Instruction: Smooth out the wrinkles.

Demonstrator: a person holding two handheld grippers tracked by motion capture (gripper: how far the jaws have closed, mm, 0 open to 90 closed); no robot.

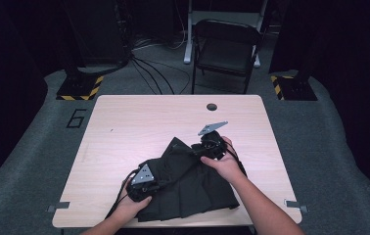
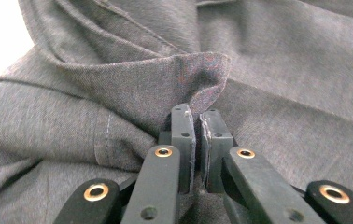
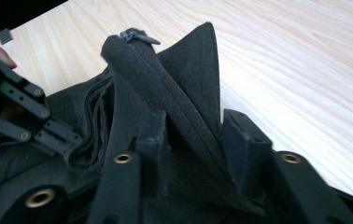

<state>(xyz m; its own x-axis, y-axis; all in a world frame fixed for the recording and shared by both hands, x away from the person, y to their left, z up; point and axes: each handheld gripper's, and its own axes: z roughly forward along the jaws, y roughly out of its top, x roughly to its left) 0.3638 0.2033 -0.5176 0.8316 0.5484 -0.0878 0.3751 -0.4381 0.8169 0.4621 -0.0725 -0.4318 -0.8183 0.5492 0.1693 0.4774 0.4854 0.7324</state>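
Both grippers work a black garment (image 1: 188,183) near the table's (image 1: 124,122) front edge. Left gripper (image 2: 197,122) pinches a fold; right gripper (image 3: 195,135) stands spread around a thick seam, unclamped. Risk: seam slips out before the pads bite

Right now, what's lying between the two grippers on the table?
In the high view, only the black garment spans the stretch between the left gripper and the right gripper; each has its jaws around a fold of it.
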